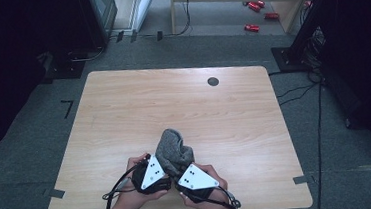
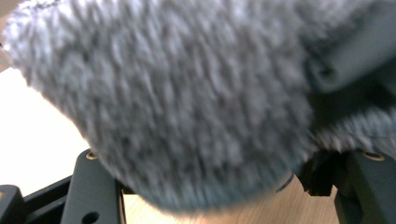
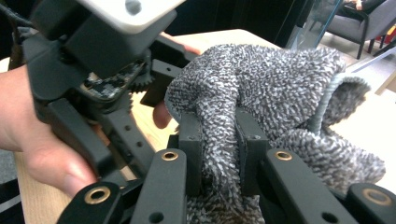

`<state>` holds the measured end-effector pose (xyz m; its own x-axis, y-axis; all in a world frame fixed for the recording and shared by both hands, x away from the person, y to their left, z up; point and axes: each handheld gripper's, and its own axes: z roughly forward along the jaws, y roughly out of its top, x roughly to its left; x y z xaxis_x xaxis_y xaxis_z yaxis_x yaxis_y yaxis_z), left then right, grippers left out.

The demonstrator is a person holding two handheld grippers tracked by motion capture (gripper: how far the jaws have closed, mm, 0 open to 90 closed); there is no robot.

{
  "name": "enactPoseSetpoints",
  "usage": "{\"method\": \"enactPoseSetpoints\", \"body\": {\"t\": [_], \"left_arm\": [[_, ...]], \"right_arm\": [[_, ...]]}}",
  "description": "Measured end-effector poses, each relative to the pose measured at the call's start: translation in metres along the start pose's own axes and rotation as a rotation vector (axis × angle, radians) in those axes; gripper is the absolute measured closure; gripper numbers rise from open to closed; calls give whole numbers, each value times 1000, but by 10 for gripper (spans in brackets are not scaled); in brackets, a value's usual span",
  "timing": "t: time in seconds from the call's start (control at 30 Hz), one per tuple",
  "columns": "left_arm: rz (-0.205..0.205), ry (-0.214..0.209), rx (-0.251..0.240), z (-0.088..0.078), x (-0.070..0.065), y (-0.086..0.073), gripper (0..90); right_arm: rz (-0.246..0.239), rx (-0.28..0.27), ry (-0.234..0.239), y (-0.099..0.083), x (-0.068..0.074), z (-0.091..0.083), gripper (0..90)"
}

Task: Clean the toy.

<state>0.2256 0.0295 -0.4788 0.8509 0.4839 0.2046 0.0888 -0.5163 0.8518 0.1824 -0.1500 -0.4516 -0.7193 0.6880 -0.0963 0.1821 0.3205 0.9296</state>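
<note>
— Grey, shaggy-pile cloth (image 3: 261, 84): how do the fingers of the right gripper (image 3: 219, 154) stand on it?

— Nearly together. In the right gripper view the two black pads (image 3: 190, 149) pinch a fold of the cloth between them, with the pile bulging out above and below the nip.

— And the left gripper (image 1: 151, 173)?

— Its jaws stand about half apart. In the left gripper view the cloth (image 2: 177, 93) bulges across them, blurred and very close; the pads are hidden behind the pile, so I cannot tell whether they press on it.

— Outward from there?

— From above, the cloth (image 1: 173, 150) rises as a bunched lump between the two grippers, lifted above the tabletop. A hand (image 1: 130, 196) wraps each gripper body, and the two white three-cornered plates (image 1: 197, 177) lie side by side, tilted toward each other.

— Where on the table?

— Near the person's edge of the pale, wood-grain table (image 1: 173, 105), about the middle of its width. A small dark round disc (image 1: 213, 81) sits well apart, toward the far edge.
</note>
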Motion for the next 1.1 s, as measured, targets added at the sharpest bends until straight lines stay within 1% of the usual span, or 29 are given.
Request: {"method": "enactPoseSetpoints", "body": {"t": [0.03,0.07,0.13,0.17,0.2,0.27,0.3,0.33,0.37,0.4,0.43,0.47,0.5,0.53,0.57,0.6,0.63,0.67,0.73,0.77,0.8,0.83,0.87,0.9,0.93,0.97,1.03,1.07,1.1], "left_arm": [[7,-3,2,0,-1,1,346],[18,-2,5,0,-3,2,346],[23,0,9,1,-4,2,346],[18,1,13,1,-4,2,345],[10,1,14,2,-3,2,345],[-28,-13,13,3,0,2,345],[-46,-25,9,3,1,2,345],[-47,-31,4,3,1,2,345],[-41,-33,-4,2,-1,3,346],[-23,-30,-6,1,-2,4,345],[-2,-15,1,0,-3,5,345],[4,-4,6,-1,-3,5,345],[-6,-4,9,-1,-1,5,345],[-36,-13,13,-1,2,5,345],[-82,-31,13,0,5,5,345],[-110,-53,16,1,6,6,345],[-127,-74,14,2,6,6,345],[-115,-79,11,2,2,7,345],[-56,-73,15,2,-5,10,345],[-38,-61,16,2,-6,11,345],[-33,-54,19,1,-5,11,345],[-45,-51,19,0,-2,11,345],[-69,-47,18,0,2,9,345],[-106,-45,20,0,7,7,345],[-119,-46,22,0,8,7,345],[-121,-43,24,1,7,7,345],[-94,-54,28,2,1,9,345],[-77,-70,19,2,-6,11,345],[-67,-76,15,2,-9,12,346]], "right_arm": [[23,-12,-1,0,-5,-2,776],[56,-21,-17,0,-11,-4,778],[77,-20,-49,-1,-19,-8,780],[79,-17,-53,-1,-18,-8,780],[65,-13,-55,-2,-14,-7,780],[27,-9,-27,-2,-5,-4,778],[-1,-4,-8,-1,1,-3,777],[-31,1,-10,0,3,-2,777],[-22,5,-10,3,1,-3,777],[16,-3,-5,4,-4,-5,778],[48,-18,-17,4,-12,-7,779],[82,-27,-42,3,-20,-9,779],[95,-27,-55,2,-23,-11,779],[95,-26,-59,1,-23,-11,779],[86,-22,-56,1,-20,-11,777],[60,-25,-43,1,-16,-10,775],[45,-25,-27,1,-12,-10,774],[27,-25,-8,2,-8,-9,773],[5,-15,-1,4,-5,-8,773],[14,-18,-7,5,-9,-9,773],[41,-26,-19,5,-14,-10,774],[67,-29,-36,4,-20,-12,775],[85,-28,-58,4,-24,-14,775],[92,-21,-71,4,-26,-15,775],[85,-16,-67,3,-24,-15,775],[77,-16,-56,2,-21,-14,775],[30,-16,-9,2,-7,-9,773],[8,-14,-4,3,-4,-8,773],[4,-14,0,5,-2,-7,772]]}}
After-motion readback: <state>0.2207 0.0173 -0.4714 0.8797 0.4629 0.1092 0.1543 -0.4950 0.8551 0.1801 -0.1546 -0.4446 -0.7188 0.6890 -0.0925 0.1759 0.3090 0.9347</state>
